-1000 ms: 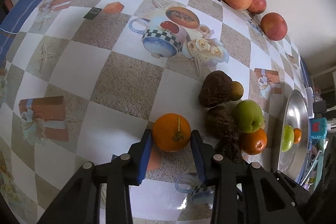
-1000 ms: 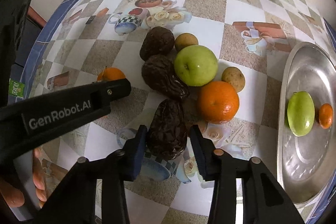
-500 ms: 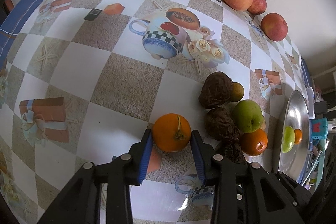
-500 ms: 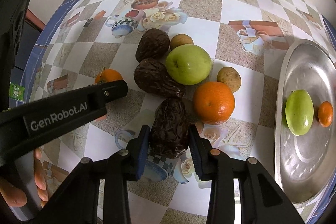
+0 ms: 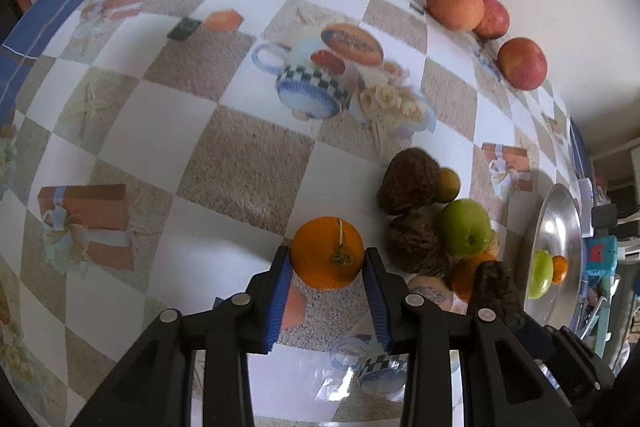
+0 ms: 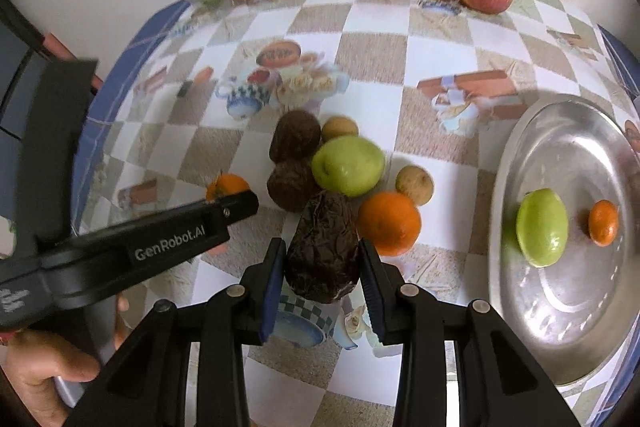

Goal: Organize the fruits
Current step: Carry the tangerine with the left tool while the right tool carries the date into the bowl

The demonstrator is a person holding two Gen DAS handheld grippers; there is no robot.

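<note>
"GenRobot.AI" is printed on the left hand-held gripper [image 6: 234,205].

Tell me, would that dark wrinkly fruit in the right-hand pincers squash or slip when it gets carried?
Probably neither. The wrinkled dark fruit keeps its plump shape between the right gripper's pads, so the skin seems leathery rather than mushy. Its rough, creased surface should give the pads grip. Being long and held near its lower end, it might tilt a little on the way to the metal tray.
</note>
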